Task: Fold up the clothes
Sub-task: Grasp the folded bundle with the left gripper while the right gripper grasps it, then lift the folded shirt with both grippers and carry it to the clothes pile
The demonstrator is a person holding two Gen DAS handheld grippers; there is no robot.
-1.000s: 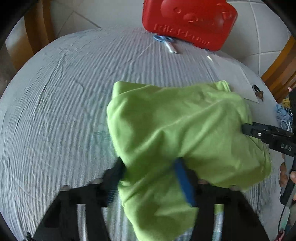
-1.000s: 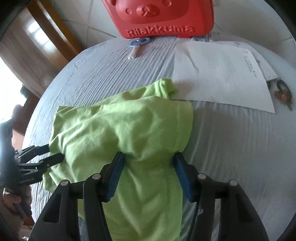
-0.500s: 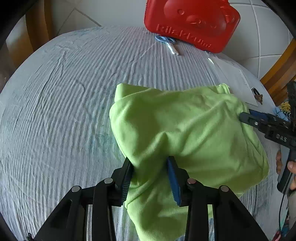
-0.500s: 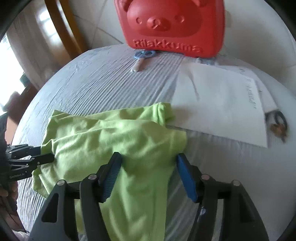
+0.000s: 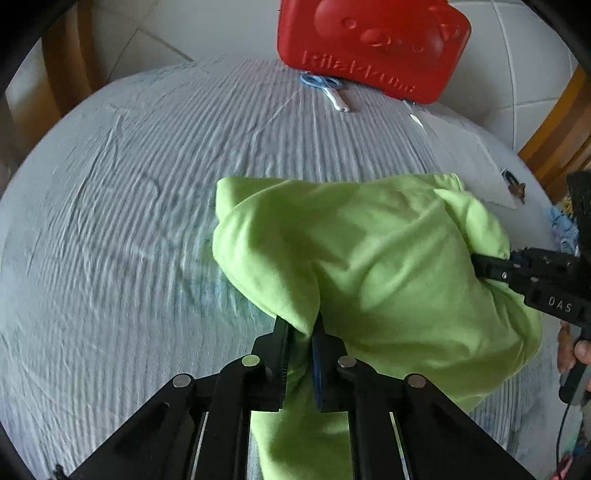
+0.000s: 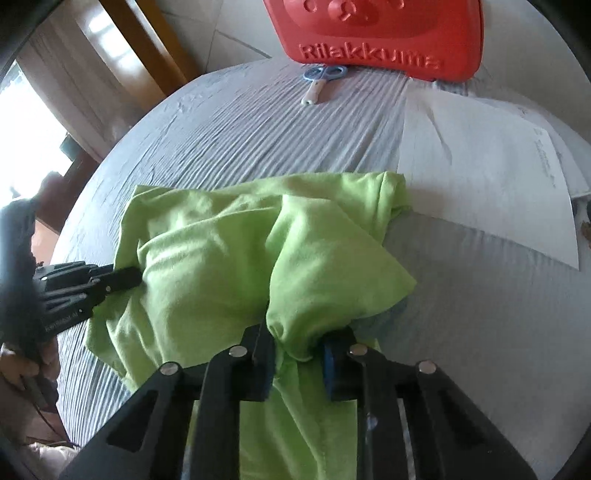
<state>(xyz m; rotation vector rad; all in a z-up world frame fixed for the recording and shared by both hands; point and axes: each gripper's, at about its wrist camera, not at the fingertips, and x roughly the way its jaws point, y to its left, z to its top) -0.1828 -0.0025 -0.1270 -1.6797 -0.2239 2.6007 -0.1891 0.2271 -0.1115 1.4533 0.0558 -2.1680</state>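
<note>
A lime-green garment (image 5: 369, 266) lies bunched on the grey striped table cover (image 5: 129, 221); it also shows in the right wrist view (image 6: 221, 266). My left gripper (image 5: 300, 328) is shut on a fold at the garment's near left edge. My right gripper (image 6: 299, 336) is shut on a bunched fold at its near right side. Each gripper shows in the other's view: the right one (image 5: 480, 264) at the garment's right edge, the left one (image 6: 129, 277) at its left edge. The cloth drapes over both sets of jaws and hides the fingertips.
A red Rilakkuma case (image 6: 376, 33) stands at the table's far edge, with blue-handled scissors (image 6: 321, 79) in front of it. A white paper sheet (image 6: 480, 173) lies at the right, touching the garment's far corner. Keys (image 5: 515, 186) lie beyond it. Wooden chairs surround the table.
Both grippers went from open around the cloth to shut on folds of it. The garment's near edge is now gathered and lifted into bunches.
</note>
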